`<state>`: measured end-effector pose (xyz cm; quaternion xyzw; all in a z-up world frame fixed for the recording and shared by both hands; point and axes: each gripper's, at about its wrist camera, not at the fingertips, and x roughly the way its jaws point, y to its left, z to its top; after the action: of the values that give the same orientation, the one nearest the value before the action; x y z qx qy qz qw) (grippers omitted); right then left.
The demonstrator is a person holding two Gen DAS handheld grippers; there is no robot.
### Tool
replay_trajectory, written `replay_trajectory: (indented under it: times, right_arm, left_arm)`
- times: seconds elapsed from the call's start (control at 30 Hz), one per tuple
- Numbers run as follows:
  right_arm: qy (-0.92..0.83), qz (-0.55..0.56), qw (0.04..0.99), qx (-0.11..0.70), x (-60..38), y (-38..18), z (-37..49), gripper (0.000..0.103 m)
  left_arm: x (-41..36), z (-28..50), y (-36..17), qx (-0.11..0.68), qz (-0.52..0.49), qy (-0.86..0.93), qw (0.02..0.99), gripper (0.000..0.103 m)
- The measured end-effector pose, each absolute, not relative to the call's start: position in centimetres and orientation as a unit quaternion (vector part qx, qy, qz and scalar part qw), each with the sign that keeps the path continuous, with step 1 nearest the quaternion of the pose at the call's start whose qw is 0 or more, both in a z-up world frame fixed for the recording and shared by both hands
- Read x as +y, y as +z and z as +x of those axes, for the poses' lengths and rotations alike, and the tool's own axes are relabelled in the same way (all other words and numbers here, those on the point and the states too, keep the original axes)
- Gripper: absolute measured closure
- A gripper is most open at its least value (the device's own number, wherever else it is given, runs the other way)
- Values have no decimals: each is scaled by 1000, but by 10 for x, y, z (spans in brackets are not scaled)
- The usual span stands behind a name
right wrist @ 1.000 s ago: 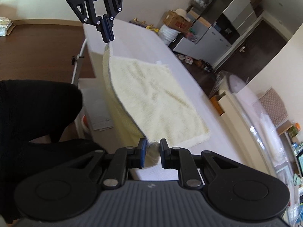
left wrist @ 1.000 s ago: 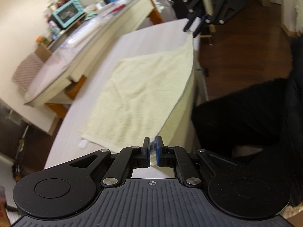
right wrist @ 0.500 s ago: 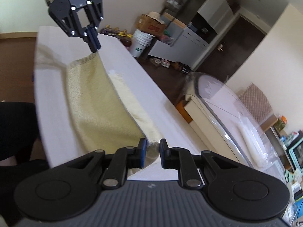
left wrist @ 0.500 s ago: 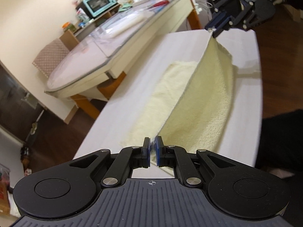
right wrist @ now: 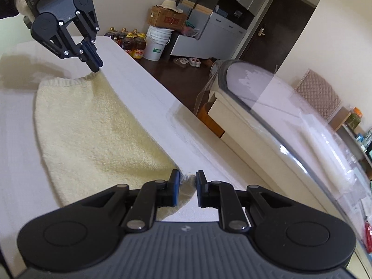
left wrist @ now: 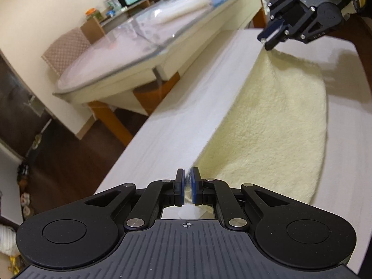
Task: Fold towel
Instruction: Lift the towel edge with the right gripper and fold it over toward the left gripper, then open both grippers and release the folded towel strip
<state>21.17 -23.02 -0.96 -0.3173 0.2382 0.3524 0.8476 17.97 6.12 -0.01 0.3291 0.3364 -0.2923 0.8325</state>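
On the white table, the pale yellow towel lies doubled over itself, its folded crease rounded along the near side and its free edge carried across toward the far edge of the table. At each end of that free edge a gripper has a corner, so the upper layer stays stretched between them and can be laid square on the lower one rather than sagging in the middle. Seen from its own camera, the left gripper has its jaws nearly together, with only a thin slit between the blue pads and a corner of terry cloth pinched in it. From the right wrist view, the right gripper has its jaws a little apart with the towel corner lying between them; whether the pads grip the cloth or have just let go I cannot tell, though in the other view the same jaws look closed at the corner. Both corners sit low, close to the table surface, so the first fold looks almost laid down, and releasing both corners seems the likely next step
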Motion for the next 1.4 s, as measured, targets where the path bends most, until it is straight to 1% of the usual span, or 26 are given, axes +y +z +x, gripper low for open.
replay_trajectory:
  times: [0.37, 0.4, 0.43, 0.47, 0.5, 0.53, 0.57, 0.67, 0.73, 0.8, 0.93, 1.03, 1.07, 1.13, 1.2, 1.23, 1.3, 1.37, 1.4]
  right_arm:
    - [361, -314, 838, 261, -228, -35, 230, 85]
    - [359, -312, 840, 262, -229, -36, 230, 84]
    - [356, -309, 841, 264, -230, -35, 229, 82]
    - [353, -304, 845, 264, -232, -34, 229, 76]
    - [350, -298, 848, 263, -235, -32, 227, 73]
    - [349, -293, 851, 263, -237, -29, 225, 73]
    - [346, -286, 855, 261, -240, -25, 222, 73]
    - [337, -259, 870, 252, -250, -9, 207, 73]
    - [331, -243, 879, 244, -250, 1, 195, 73]
    - [334, -226, 884, 236, -242, 10, 173, 73]
    - [360, -211, 881, 224, -208, 11, 136, 73]
    - [385, -198, 875, 217, -171, 6, 112, 71]
    - [393, -197, 872, 215, -155, 2, 104, 69]
    - [401, -204, 868, 210, -131, -5, 93, 68]
    - [408, -211, 862, 212, -105, -11, 82, 65]
    - [408, -217, 862, 211, -96, -13, 80, 64]
    - [401, -237, 861, 205, -77, -17, 73, 63]
    - [390, -254, 862, 203, -65, -19, 69, 63]
    - [382, -264, 862, 203, -58, -21, 67, 63]
  left_arm:
    - [68, 185, -18, 353, 321, -273, 835, 96]
    - [69, 185, -19, 353, 319, -271, 837, 92]
    - [70, 185, -19, 353, 317, -266, 839, 91]
    - [72, 185, -19, 353, 316, -264, 840, 90]
    - [75, 185, -17, 354, 309, -264, 842, 87]
    - [77, 186, -16, 354, 303, -262, 845, 84]
    - [80, 186, -14, 354, 298, -260, 847, 78]
    - [91, 183, -7, 349, 287, -250, 856, 72]
    - [99, 180, -2, 346, 284, -238, 862, 72]
    - [101, 178, -1, 345, 293, -232, 861, 66]
    - [98, 173, -1, 340, 321, -225, 855, 62]
    - [94, 173, -2, 337, 333, -226, 851, 51]
    - [93, 174, -3, 336, 335, -226, 851, 46]
    - [91, 174, -3, 331, 342, -228, 850, 41]
    - [89, 176, -3, 328, 342, -233, 849, 26]
    - [89, 176, -3, 324, 343, -235, 850, 24]
    - [88, 177, -4, 318, 344, -236, 851, 15]
    - [89, 178, -4, 316, 343, -239, 852, 10]
    - [90, 179, -4, 315, 342, -240, 852, 10]
